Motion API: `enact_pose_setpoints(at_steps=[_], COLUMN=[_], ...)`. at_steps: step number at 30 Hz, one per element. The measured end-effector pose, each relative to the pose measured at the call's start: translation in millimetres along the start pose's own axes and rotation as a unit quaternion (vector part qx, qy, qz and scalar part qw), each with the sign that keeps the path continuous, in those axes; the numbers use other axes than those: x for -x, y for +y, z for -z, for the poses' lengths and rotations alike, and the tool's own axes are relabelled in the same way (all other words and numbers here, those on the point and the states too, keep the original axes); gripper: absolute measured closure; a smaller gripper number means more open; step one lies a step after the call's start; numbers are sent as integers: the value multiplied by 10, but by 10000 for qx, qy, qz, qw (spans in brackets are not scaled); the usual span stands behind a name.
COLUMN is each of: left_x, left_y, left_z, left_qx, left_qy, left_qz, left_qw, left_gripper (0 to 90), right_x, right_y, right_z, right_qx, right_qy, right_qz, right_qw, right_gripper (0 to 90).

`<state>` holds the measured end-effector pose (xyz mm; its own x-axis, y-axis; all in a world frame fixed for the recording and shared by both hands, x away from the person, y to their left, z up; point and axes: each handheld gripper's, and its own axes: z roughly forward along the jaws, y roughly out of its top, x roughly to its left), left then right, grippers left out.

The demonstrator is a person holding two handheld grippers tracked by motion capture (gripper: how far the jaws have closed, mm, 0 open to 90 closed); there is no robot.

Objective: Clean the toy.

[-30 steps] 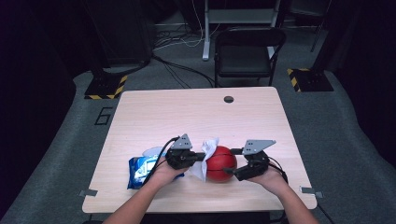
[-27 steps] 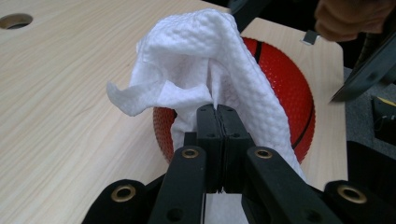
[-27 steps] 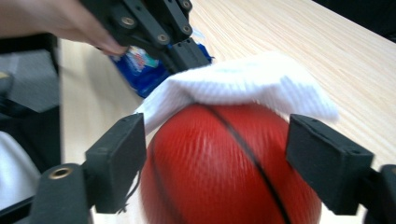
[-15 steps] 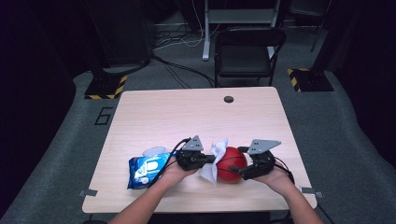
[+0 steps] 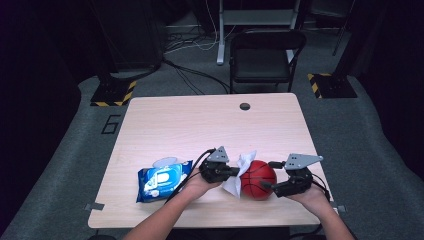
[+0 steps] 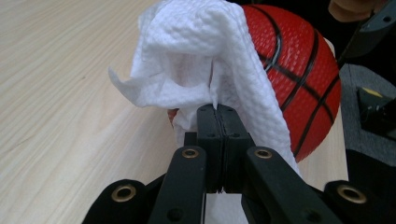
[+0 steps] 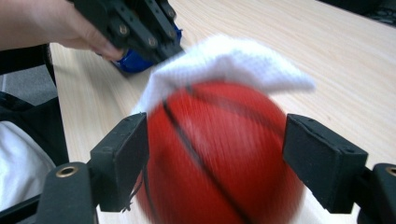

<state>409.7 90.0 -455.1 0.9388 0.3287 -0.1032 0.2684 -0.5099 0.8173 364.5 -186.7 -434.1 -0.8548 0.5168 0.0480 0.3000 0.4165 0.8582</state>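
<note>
Left gripper point(image 5: 235, 171) comes in from the left, roughly level, fingers clamped tight on a white wipe point(image 6: 205, 70). The wipe drapes over the left and top side of the red mini basketball point(image 5: 257, 180).

Right gripper point(image 5: 270, 186) sits opposite, on the ball's right side, forearm entering from the bottom edge. Its fingers point(image 7: 122, 158) straddle the ball and have just been closing, ball between them. Left pad looks to be touching the ball; the right one stands a gap off, so not a firm grip. That view is motion-blurred.

Ball sits near the front edge of the light wood table point(image 5: 200, 125), right of centre. Blue wipes pack point(image 5: 162, 180) lies just left of the left hand.

Room: dark, grey carpet, black chair point(image 5: 265, 55) behind the table, cables on the floor.
</note>
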Motion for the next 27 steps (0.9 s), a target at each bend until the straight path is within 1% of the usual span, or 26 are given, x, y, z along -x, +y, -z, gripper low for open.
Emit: enact_pose_setpoints(at_steps=[1,2,3,6,9,10,12,14,15,18,20,24,27], left_x=[9,11,13,41,53,59,75,98,106,130,137,127,149], left_y=[22,39,48,78,92,91,99,116,123,145,155,147,155], left_z=[-15,-28,-39,-122,-197,-227,-282,-307,-309,-334,-342,-334,-337], left_qx=[24,25,47,22,-60,-73,-93,-73,-89,-106,-99,-109,-73], left_qy=[-9,-25,-51,-148,-162,-166,-200,-234,-244,-275,-267,-321,-343], left_qz=[-32,-14,-14,-73,-122,-100,-98,-103,-124,-147,-144,-72,-96], left_qw=[10000,10000,10000,9999,9998,9998,9997,9996,9996,9995,9995,9994,9993], left_gripper=[889,889,889,889,889,889,889,889,889,888,888,888,888], right_x=[-11,-7,6,54,109,119,145,151,153,170,174,180,200], right_y=[22,19,-7,-107,-234,-260,-315,-364,-395,-473,-497,-499,-509], right_z=[-20,-35,-23,78,220,249,326,380,404,434,444,426,421], right_qx=[-46,-148,-156,-146,-198,-218,-328,-424,-508,-731,-736,-775,-823], right_qy=[-36,-147,-164,-145,-100,-79,-30,-1,8,48,66,94,134], right_qz=[34,122,131,-27,-227,-264,-322,-305,-253,-255,-295,-240,-235], right_qw=[10000,9997,9997,9998,9995,9994,9989,9986,9984,9970,9968,9967,9962], right_gripper=[208,198,198,198,195,194,191,187,182,165,159,141,119])
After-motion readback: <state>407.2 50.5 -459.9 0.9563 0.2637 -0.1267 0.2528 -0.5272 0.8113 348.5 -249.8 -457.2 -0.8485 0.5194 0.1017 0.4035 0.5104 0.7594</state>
